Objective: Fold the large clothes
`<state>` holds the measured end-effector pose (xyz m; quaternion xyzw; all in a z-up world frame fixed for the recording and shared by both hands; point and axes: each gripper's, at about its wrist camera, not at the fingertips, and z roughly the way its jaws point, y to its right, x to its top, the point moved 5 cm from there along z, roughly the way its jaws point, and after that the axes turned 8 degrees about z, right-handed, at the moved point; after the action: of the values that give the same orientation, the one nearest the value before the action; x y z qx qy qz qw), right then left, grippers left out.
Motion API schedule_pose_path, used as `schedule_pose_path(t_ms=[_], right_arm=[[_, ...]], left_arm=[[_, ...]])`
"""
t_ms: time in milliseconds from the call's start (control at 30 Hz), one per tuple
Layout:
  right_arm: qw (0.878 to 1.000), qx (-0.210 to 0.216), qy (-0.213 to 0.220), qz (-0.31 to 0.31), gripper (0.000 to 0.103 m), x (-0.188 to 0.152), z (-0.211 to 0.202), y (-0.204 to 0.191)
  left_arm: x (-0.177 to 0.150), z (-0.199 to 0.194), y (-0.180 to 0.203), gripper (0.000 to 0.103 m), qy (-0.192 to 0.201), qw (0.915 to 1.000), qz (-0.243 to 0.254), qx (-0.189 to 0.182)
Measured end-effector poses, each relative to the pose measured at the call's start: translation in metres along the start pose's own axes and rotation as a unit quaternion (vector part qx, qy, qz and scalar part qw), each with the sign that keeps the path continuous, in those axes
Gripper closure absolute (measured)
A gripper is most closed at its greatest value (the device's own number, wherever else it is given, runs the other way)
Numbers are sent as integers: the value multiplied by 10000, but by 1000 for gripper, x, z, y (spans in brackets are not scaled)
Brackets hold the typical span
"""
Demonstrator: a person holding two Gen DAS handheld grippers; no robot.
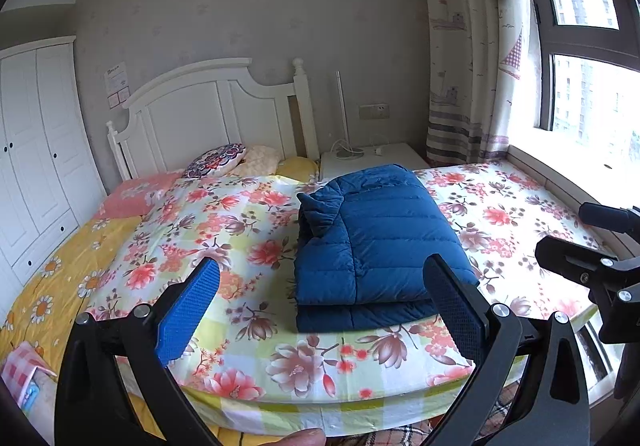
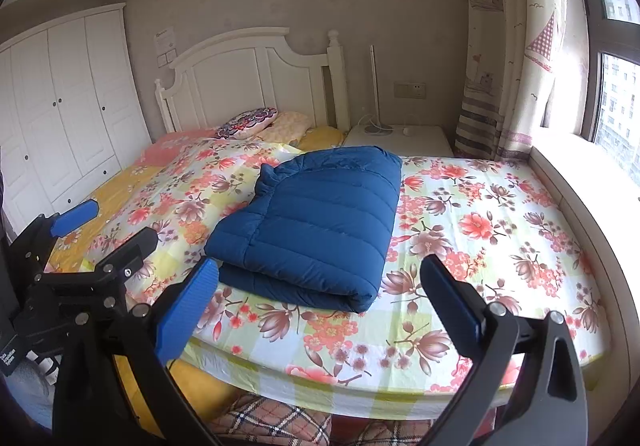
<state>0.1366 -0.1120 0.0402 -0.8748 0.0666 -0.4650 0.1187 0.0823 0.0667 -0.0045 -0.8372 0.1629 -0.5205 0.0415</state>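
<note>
A blue quilted down jacket [image 1: 376, 238] lies folded into a thick rectangle on the floral bedspread [image 1: 240, 213]; the right wrist view has the same jacket [image 2: 316, 221] at centre. My left gripper [image 1: 320, 278] hovers open just short of the jacket's near edge, with nothing between its blue pads. The right gripper [image 2: 320, 278] is also open and empty, held back from the near fold of the jacket. Each gripper appears at the edge of the other's view: the right gripper [image 1: 600, 242] and the left gripper [image 2: 108, 226].
A white headboard [image 1: 208, 113] with pillows [image 1: 216, 161] stands at the far end. A white nightstand [image 2: 400, 135] sits behind the jacket, a window sill [image 2: 580, 173] and curtain [image 2: 504, 45] to the right, a white wardrobe [image 2: 60, 105] to the left. A plaid cloth [image 2: 272, 422] lies below the bed's near edge.
</note>
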Motion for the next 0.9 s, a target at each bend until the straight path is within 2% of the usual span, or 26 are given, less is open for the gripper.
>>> schedule_pose_path(t_ms=[533,900], right_arm=[[9998,-46,77,-164,3,-1,-3,-6],[9997,-78,78,-237,3,-2,-3,-7]], left_arm=[[3,-4,-13,5,15,9997,-225,110],[11,-5,-13,5,56,9996,-182,200]])
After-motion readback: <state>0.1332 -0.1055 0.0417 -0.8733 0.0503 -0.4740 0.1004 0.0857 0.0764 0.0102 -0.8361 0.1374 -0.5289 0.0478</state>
